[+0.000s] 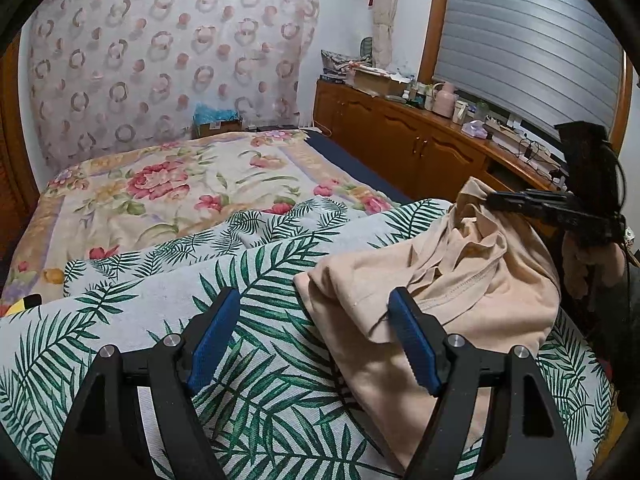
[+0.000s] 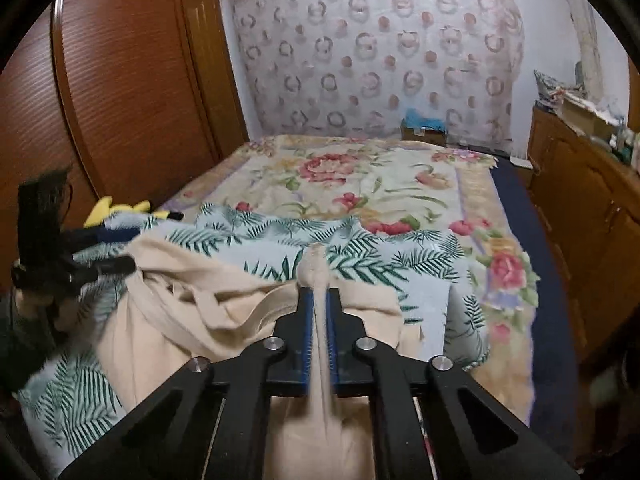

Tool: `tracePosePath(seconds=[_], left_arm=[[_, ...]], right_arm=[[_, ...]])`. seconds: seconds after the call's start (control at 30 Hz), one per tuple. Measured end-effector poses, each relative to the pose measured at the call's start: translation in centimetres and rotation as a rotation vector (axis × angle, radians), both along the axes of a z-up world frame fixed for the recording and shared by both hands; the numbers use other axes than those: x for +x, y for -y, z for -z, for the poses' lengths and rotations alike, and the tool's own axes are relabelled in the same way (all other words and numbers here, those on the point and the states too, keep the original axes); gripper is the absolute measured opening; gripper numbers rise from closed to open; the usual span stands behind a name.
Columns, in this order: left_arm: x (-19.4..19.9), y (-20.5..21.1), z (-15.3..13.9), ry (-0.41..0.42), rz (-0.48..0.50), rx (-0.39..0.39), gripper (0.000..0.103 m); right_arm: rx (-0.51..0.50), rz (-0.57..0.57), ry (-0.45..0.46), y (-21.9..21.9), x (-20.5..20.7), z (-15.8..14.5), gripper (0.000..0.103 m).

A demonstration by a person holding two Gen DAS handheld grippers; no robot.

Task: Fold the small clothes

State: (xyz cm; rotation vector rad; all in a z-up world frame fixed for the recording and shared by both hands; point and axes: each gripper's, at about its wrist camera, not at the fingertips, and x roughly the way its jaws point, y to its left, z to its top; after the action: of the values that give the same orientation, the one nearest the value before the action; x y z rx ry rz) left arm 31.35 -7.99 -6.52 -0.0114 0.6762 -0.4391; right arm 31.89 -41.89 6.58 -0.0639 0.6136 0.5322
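Observation:
A beige garment lies crumpled on a palm-leaf blanket on the bed. My left gripper hangs open just above the blanket. The garment's near left corner reaches in between the blue pads, which stand wide apart and do not press on it. In the right wrist view my right gripper is shut on a bunched fold of the beige garment, and the cloth runs up between its pads. The left wrist view shows the right gripper pinching the garment's far raised edge. The left gripper shows at the left, blurred.
A floral bedspread covers the far half of the bed. A wooden cabinet with cluttered bottles and boxes runs along the right side. A wooden wardrobe stands at the left. A yellow plush toy lies by the blanket's left edge.

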Motion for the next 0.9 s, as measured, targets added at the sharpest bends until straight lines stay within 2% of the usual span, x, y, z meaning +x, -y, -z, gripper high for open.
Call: tracePosePath(seconds=[0.1, 0.23, 0.33, 0.43, 0.53, 0.67, 0.7, 0.9], left_arm=[[-0.3, -0.2, -0.2, 0.014, 0.002, -0.015, 0.078], [-0.3, -0.3, -0.3, 0.019, -0.004, -0.018, 0.078], [-0.1, -0.2, -0.2, 0.013, -0.003, -0.011, 0.078], [-0.2, 0.2, 0.1, 0.005, -0.007, 0.010, 0.078], [0.1, 0.7, 0.5, -0.008, 0.001, 0.037, 0.078], [0.4, 1.0, 0.9, -0.029, 0.009, 0.062, 0.078], [0.5, 1.1, 0.9, -0.034, 0.009, 0.069, 0.078], [1.4, 2.6, 0.2, -0.052, 0.063, 0.123, 0.078]], right_arm=[[0.010, 0.064, -0.006, 0.8, 0.8, 0.3, 0.004], [-0.029, 0.230, -0.028, 2.0, 1.6, 1.0, 0.004], [-0.029, 0.271, -0.057, 2.4, 1.6, 1.4, 0.004], [-0.048, 0.297, -0.043, 2.1, 0.8, 0.9, 0.004], [-0.048, 0.322, -0.028, 2.2, -0.2, 0.3, 0.017], [-0.051, 0.304, -0.020, 1.3, -1.7, 0.3, 0.043], [-0.055, 0.295, -0.021, 1.3, -1.9, 0.5, 0.045], [-0.076, 0.246, -0.062, 1.1, -3.3, 1.1, 0.046]])
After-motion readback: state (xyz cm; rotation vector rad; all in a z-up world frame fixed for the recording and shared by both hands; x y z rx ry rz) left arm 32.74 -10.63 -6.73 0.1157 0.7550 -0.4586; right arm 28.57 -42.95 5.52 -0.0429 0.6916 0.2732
